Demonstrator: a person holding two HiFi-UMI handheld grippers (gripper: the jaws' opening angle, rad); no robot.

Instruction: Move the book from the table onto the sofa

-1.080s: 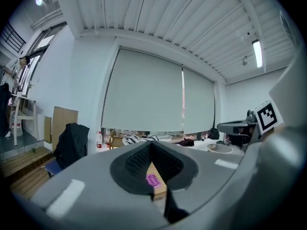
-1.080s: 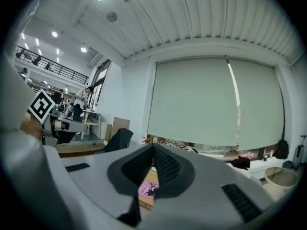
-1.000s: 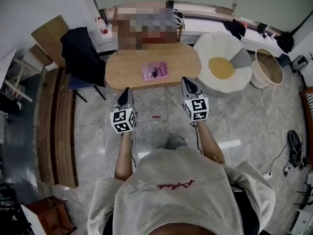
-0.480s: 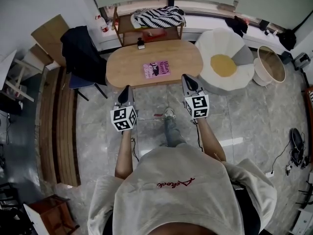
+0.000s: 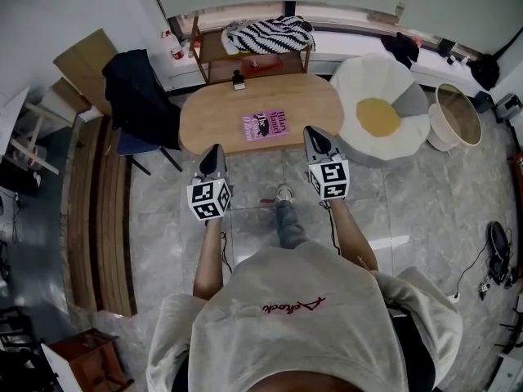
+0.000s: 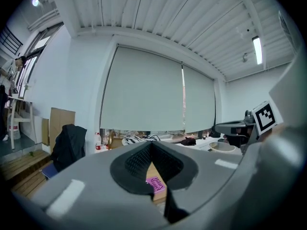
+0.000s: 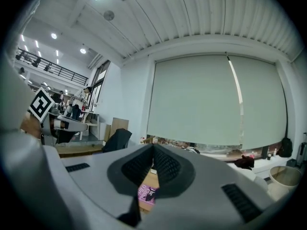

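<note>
A pink book (image 5: 264, 126) lies flat near the front edge of the oval wooden table (image 5: 221, 117). The sofa (image 5: 380, 117), a round white seat with a yellow centre, stands just right of the table. My left gripper (image 5: 215, 149) is shut and empty, short of the table's front edge and left of the book. My right gripper (image 5: 313, 133) is also shut and empty, at the table's front edge to the right of the book. The left gripper view shows the book (image 6: 155, 183) below the left gripper (image 6: 151, 145). The right gripper view shows the book (image 7: 146, 193) under the right gripper (image 7: 153, 147).
A chair draped with a dark jacket (image 5: 139, 88) stands left of the table. Behind the table a low shelf holds a zebra-striped cloth (image 5: 265, 33). A small dark object (image 5: 238, 80) sits at the table's far edge. A round basket (image 5: 458, 114) is right of the sofa. Wooden benches (image 5: 94, 211) line the left.
The person has stepped toward the table, and both shut grippers have come a little closer to it. A foot now shows on the floor between the arms.
</note>
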